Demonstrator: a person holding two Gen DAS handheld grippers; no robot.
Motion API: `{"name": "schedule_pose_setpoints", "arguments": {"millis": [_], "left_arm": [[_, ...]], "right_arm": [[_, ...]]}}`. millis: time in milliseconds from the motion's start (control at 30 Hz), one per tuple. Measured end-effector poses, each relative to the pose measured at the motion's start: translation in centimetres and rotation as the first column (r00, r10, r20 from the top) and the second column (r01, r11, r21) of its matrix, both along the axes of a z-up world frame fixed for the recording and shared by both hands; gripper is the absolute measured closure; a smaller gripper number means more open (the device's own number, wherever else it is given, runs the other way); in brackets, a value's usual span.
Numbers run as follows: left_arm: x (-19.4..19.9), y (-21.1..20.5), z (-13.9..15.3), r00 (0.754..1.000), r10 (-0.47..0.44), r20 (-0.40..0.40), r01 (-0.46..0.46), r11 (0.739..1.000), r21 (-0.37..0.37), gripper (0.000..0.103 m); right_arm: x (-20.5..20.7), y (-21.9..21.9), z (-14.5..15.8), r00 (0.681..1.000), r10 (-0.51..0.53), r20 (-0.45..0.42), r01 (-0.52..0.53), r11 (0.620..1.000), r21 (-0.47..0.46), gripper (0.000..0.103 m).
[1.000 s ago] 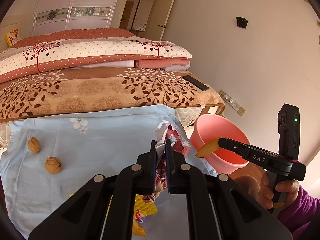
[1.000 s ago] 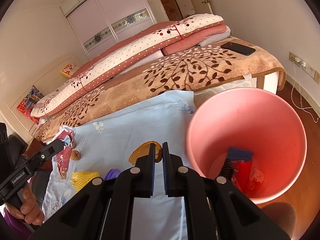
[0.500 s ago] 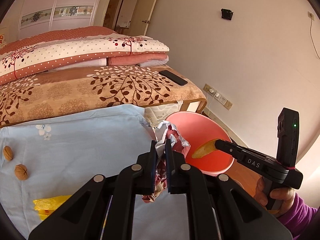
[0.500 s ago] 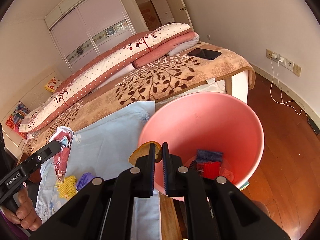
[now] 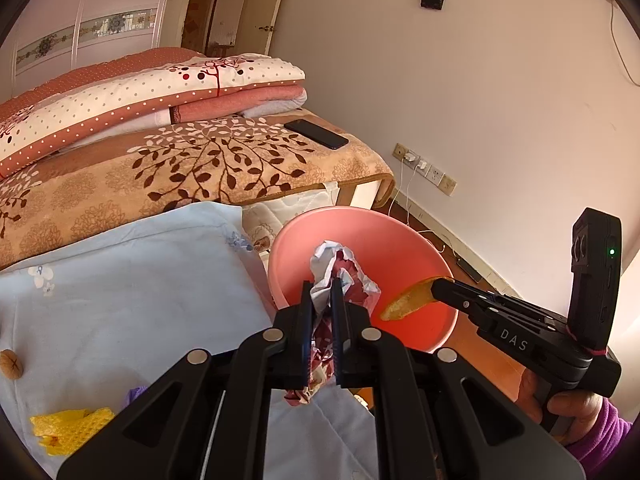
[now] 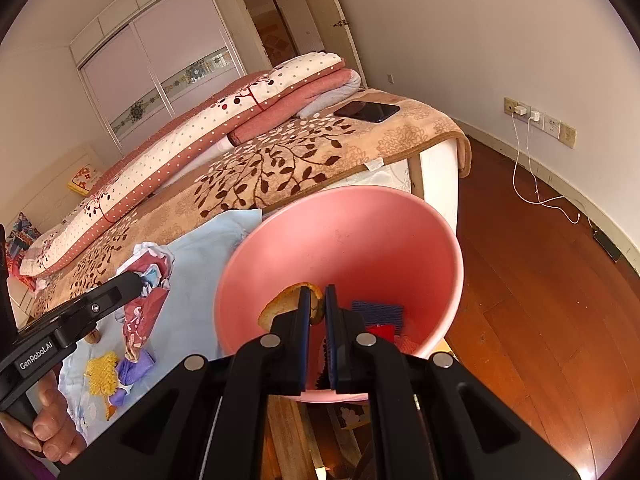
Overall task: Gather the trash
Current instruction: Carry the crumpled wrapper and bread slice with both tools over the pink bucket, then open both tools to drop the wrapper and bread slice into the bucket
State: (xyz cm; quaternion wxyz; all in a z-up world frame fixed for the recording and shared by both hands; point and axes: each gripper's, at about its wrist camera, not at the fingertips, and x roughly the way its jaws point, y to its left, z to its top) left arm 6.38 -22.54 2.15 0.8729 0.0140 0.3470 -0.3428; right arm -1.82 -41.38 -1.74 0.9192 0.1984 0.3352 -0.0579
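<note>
The crumpled wrapper sits pinched in our left gripper, whose jaws press on it at the near rim of the pink bin. Our right gripper has its jaws clamped on an orange peel over the bin's mouth. Yellow scraps lie on the blue cloth at left.

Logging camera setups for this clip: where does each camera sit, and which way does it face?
Left wrist: on the left hand-held gripper, looking along its fingers past a crumpled wrapper to the pink bin; the right hand-held gripper shows.
Right wrist: on the right hand-held gripper, looking down into the pink bin past a peel; the left hand-held gripper shows.
Shared: bin, bed, phone.
</note>
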Motion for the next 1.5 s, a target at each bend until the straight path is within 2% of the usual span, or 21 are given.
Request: {"name": "schedule_pose_setpoints", "arguments": {"millis": [400, 733, 833, 900, 933, 1333, 1367, 1500], "left_arm": [[0.6, -4.5, -2.0, 0.999, -0.038, -0.019, 0.039, 0.997, 0.061, 0.095], [1.0, -6.5, -3.0, 0.998, -0.055, -0.036, 0.058, 0.994, 0.090, 0.095], [1.2, -6.8, -3.3, 0.997, -0.056, -0.047, 0.061, 0.993, 0.103, 0.086], [1.3, -6.9, -3.4, 0.997, -0.053, -0.057, 0.059, 0.993, 0.104, 0.072], [1.4, -6.9, -3.5, 0.997, -0.050, -0.061, 0.056, 0.993, 0.104, 0.071], [1.3, -6.4, -3.4, 0.997, -0.039, -0.074, 0.046, 0.994, 0.095, 0.068], [1.2, -6.4, -3.4, 0.997, -0.038, -0.072, 0.045, 0.995, 0.093, 0.069], [1.2, -5.8, -2.9, 0.997, -0.032, -0.065, 0.037, 0.996, 0.080, 0.068]], "right_arm": [[-0.2, -1.7, -1.5, 0.999, -0.023, -0.027, 0.023, 1.000, -0.002, 0.097], [0.1, -2.6, -2.6, 0.998, -0.028, -0.050, 0.029, 0.999, 0.013, 0.096], [0.1, -2.7, -2.7, 0.998, -0.027, -0.051, 0.028, 0.999, 0.016, 0.096], [0.1, -2.7, -2.7, 0.998, -0.026, -0.051, 0.027, 0.999, 0.017, 0.096], [0.1, -2.7, -2.7, 0.998, -0.027, -0.052, 0.028, 0.999, 0.017, 0.096], [0.0, -2.7, -2.5, 0.999, -0.031, -0.037, 0.032, 0.999, 0.019, 0.096], [-0.1, -2.7, -2.4, 0.999, -0.032, -0.034, 0.033, 0.999, 0.020, 0.095], [-0.3, -2.7, -2.0, 0.999, -0.039, -0.021, 0.039, 0.999, 0.025, 0.072]]}}
